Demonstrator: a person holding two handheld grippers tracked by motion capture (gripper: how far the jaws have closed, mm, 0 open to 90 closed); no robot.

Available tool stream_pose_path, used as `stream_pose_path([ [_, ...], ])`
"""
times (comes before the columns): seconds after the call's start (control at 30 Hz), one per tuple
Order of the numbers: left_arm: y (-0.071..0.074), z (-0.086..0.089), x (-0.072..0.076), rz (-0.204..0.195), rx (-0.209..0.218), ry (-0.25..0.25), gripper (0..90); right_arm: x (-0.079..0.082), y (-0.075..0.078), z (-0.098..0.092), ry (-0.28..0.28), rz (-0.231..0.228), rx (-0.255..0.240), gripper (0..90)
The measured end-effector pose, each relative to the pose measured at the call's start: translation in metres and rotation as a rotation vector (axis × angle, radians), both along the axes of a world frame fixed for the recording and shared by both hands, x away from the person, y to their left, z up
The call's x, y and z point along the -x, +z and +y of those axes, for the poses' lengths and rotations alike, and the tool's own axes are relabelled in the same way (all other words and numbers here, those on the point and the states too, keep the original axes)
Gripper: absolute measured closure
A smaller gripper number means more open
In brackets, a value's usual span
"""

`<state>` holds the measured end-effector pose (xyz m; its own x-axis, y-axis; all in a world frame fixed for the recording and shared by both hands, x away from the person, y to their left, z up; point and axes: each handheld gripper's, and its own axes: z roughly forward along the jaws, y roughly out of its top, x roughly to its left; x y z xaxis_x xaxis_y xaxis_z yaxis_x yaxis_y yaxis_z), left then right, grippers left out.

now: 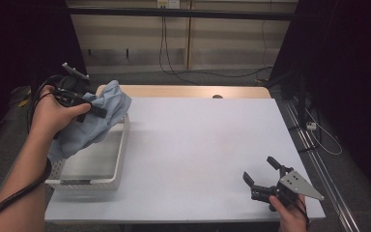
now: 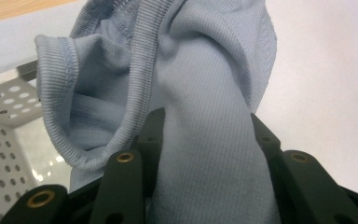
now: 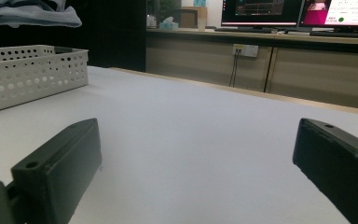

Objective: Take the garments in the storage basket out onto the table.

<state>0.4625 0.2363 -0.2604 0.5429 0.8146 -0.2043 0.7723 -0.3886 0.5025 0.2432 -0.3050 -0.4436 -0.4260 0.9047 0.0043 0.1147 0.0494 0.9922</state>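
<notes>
The high view looked forward and down from above the person's side onto the whole pale lavender rectangular tabletop (image 1: 198, 145), with the white perforated plastic basket (image 1: 118, 164) at about nine o'clock and a far wall at twelve. The left gripper view sat very close, looking along its own jaws at the pale blue ribbed cotton garment (image 2: 205, 116) between them, and shared that garment (image 1: 96, 118), the basket's wall (image 2: 2, 140) and the tabletop (image 2: 326, 93) with the high view. The right gripper view lay low, just above the tabletop (image 3: 191, 140), facing level toward a sideboard with lit computer monitors (image 3: 298, 11) at one o'clock, and it caught the basket (image 3: 28, 70) and garment (image 3: 28, 14) at ten o'clock.
</notes>
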Motion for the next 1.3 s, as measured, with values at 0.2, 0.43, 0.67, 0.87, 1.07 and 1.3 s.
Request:
stream_pose_path([
  [0.2,0.004,-0.011,0.001,0.002,0.002,-0.035,58.9,0.0,0.0,0.0,0.0,0.0,0.0,0.6],
  [0.43,0.007,-0.02,0.002,0.002,0.012,-0.06,58.8,0.0,0.0,0.0,0.001,0.001,0.002,0.6],
  [0.67,0.007,-0.032,0.003,0.005,0.027,-0.085,58.7,0.0,0.0,0.0,0.002,0.0,0.003,0.6],
  [0.87,0.009,-0.04,0.004,-0.002,0.023,-0.12,58.6,0.0,0.0,0.0,0.005,0.001,0.002,0.6],
  [1.07,0.008,-0.047,0.006,-0.001,0.032,-0.137,58.4,0.0,0.0,0.0,0.008,0.002,0.003,0.7],
  [1.3,0.005,-0.055,0.006,0.007,0.038,-0.155,58.2,0.0,0.0,0.0,0.007,0.001,0.002,0.6],
])
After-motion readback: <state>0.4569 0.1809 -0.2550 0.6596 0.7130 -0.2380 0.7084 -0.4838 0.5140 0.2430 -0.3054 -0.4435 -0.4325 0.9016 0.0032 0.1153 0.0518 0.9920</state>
